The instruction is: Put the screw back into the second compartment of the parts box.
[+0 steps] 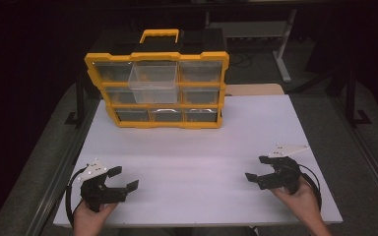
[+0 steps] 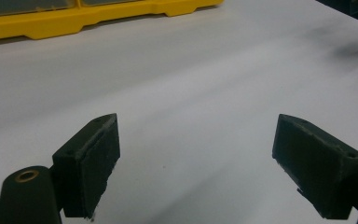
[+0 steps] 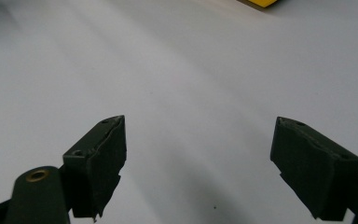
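- White table top point(image 1: 197, 152) sits in a dark room; yellow organizer case point(image 1: 157, 91) stands upright at its far edge, drawer fronts facing the person.
- One clear drawer point(image 1: 153, 81), top row middle of the case, is pulled partway out. Other drawers sit flush. Can't read the contents.
- Left gripper point(image 1: 123, 179): near edge of the table, well apart from the case, off to its front-left. Jaws spread wide, nothing between them, pads over bare table. Left gripper view confirms: both pads point(image 2: 95, 163) far apart, yellow base of the case at the top edge.
- Right gripper point(image 1: 256, 169): near edge too, front-right of the case, also well apart from it. Jaws wide apart, empty. Right gripper view: pads point(image 3: 100, 161) over bare white surface, a yellow corner of the case at the top.
- Both grippers point inward toward each other, with plain table between them.
- Neither gripper touches the case or the drawer.
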### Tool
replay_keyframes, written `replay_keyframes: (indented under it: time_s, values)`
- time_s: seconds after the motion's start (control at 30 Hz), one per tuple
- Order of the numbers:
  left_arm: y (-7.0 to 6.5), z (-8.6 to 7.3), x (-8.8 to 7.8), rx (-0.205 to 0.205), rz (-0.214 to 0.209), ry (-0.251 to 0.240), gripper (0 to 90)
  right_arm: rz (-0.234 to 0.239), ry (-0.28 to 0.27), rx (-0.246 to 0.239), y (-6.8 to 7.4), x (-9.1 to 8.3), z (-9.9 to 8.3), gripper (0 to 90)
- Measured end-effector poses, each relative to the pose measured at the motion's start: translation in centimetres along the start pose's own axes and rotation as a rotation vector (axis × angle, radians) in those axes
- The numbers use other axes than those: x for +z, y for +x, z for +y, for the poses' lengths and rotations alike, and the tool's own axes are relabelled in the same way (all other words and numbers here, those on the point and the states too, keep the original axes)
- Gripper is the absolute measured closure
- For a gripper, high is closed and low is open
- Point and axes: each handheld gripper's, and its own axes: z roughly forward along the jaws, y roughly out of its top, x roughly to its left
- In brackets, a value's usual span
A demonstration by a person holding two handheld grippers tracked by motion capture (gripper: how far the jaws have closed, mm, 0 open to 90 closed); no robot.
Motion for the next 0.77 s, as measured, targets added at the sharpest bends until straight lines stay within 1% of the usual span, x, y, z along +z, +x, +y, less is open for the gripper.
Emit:
replay_keyframes:
  time_s: [0.03,0.13,0.23,0.33,0.4,0.43,0.5,0.57,0.67,0.77]
  values:
    - [-0.1,0.0,0.0,-0.004,0.000,-0.003,14.6,-0.001,0.003,0.007,0.1,-0.1,-0.1,17.0]
    - [-0.1,-0.1,-0.1,0.005,0.000,0.013,14.7,-0.004,-0.004,0.008,0.2,-0.1,-0.5,16.5]
    - [-0.1,-0.2,0.0,0.006,-0.002,0.004,14.8,-0.007,-0.002,0.021,0.3,-0.1,-0.8,15.8]
    - [0.0,-0.2,-0.1,0.008,-0.002,0.011,14.8,-0.005,-0.005,0.016,0.3,-0.1,-1.1,15.8]
    - [-0.1,-0.2,-0.1,0.007,-0.003,0.010,14.8,-0.004,-0.005,0.026,0.4,-0.1,-1.3,15.7]
    - [-0.1,-0.2,-0.1,0.008,-0.002,0.011,14.8,-0.003,-0.008,0.017,0.4,-0.1,-1.4,15.6]
    - [-0.2,-0.2,-0.1,0.008,-0.003,0.012,14.7,-0.004,-0.006,0.024,0.5,0.0,-1.5,15.5]
    - [-0.2,-0.2,-0.1,0.018,-0.005,0.015,14.8,-0.002,-0.004,0.025,0.5,0.1,-1.7,15.5]
    - [-0.2,-0.2,0.0,0.016,-0.007,0.016,14.8,-0.001,-0.006,0.023,0.5,0.2,-1.8,15.5]
    - [-0.2,-0.2,-0.1,0.018,-0.009,0.017,14.7,0.001,-0.018,0.023,0.3,0.1,-1.8,15.5]
